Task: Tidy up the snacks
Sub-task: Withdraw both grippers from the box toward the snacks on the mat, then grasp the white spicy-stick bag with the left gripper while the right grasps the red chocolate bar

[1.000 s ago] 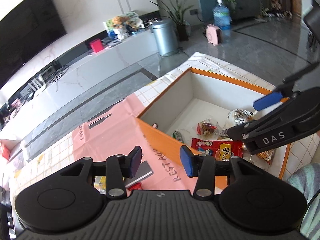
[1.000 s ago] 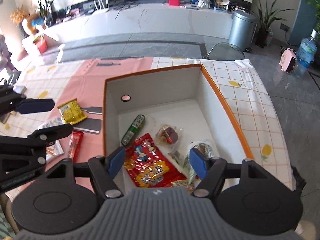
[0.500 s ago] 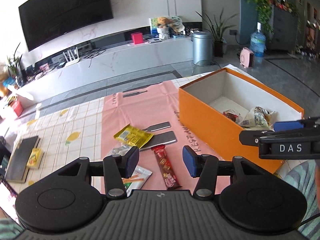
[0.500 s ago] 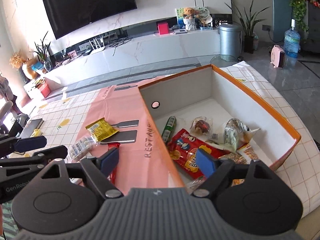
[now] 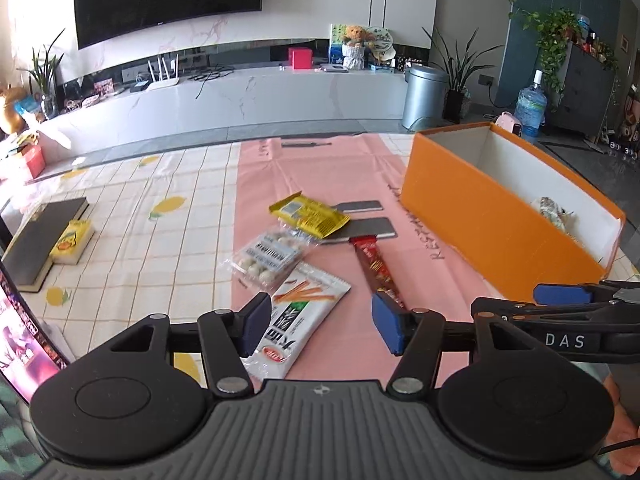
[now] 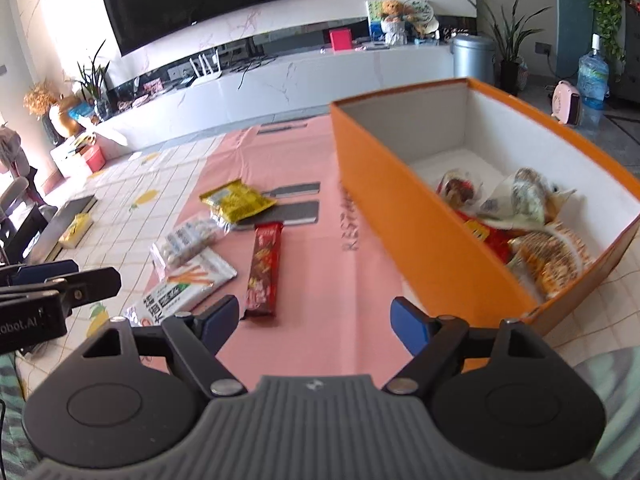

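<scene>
A: Left wrist view?
B: A checked cloth [image 5: 132, 240] with a pink mat [image 5: 320, 176], a TV wall behind. The left gripper [image 5: 316, 326] is opening, nothing between its jaws, above a white stick-snack bag [image 5: 300, 312] and a red bar [image 5: 378, 268]. The orange box [image 5: 480, 216] hides most of its contents.

A: Right wrist view?
B: The right gripper [image 6: 316, 320] stands apart and empty over the mat. Snacks inside the box are blurred; the yellow packet [image 6: 236, 200] lies outside.

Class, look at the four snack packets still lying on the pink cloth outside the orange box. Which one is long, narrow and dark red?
The chocolate bar, a slim dark red stick nearest the orange box. The others are yellow, clear and white.
</scene>
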`<state>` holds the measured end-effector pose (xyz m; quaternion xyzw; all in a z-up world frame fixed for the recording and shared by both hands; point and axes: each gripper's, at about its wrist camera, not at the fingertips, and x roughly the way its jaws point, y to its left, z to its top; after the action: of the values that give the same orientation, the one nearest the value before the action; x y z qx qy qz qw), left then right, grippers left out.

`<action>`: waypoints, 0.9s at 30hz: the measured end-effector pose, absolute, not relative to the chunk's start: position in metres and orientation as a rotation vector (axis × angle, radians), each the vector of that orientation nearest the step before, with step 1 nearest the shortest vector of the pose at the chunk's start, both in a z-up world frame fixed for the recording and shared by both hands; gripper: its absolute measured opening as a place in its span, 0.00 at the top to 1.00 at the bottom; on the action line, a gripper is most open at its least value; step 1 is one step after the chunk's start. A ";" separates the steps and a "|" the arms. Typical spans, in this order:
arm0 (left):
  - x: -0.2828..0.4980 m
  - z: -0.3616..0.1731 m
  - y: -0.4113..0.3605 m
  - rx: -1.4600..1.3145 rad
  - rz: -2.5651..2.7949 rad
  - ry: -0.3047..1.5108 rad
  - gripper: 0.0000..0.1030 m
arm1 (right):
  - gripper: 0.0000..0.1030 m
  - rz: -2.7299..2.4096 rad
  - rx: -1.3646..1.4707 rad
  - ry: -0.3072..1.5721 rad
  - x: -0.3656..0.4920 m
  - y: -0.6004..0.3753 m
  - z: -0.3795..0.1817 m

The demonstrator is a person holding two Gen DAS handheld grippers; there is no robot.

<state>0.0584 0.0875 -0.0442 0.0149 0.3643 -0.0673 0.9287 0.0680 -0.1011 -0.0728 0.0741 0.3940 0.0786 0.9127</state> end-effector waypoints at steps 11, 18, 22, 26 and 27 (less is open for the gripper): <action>0.071 -0.085 0.114 0.045 -0.170 0.810 0.27 | 0.27 0.233 0.087 0.850 0.093 -0.069 -0.107; 0.087 -0.111 0.115 0.126 -0.185 0.847 0.17 | 0.27 0.270 0.060 0.857 0.117 -0.051 -0.120; 0.098 -0.116 0.115 0.178 -0.194 0.837 0.15 | 0.28 0.284 0.014 0.846 0.132 -0.039 -0.126; 0.109 -0.124 0.115 0.244 -0.204 0.838 0.14 | 0.31 0.303 -0.017 0.850 0.145 -0.029 -0.133; 0.111 -0.126 0.115 0.247 -0.214 0.838 0.13 | 0.32 0.306 -0.018 0.853 0.148 -0.027 -0.135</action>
<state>0.1109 0.1149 -0.1259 0.1195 0.4051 -0.1034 0.9005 0.1483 -0.0271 -0.1353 -0.0089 0.4120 0.1479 0.8991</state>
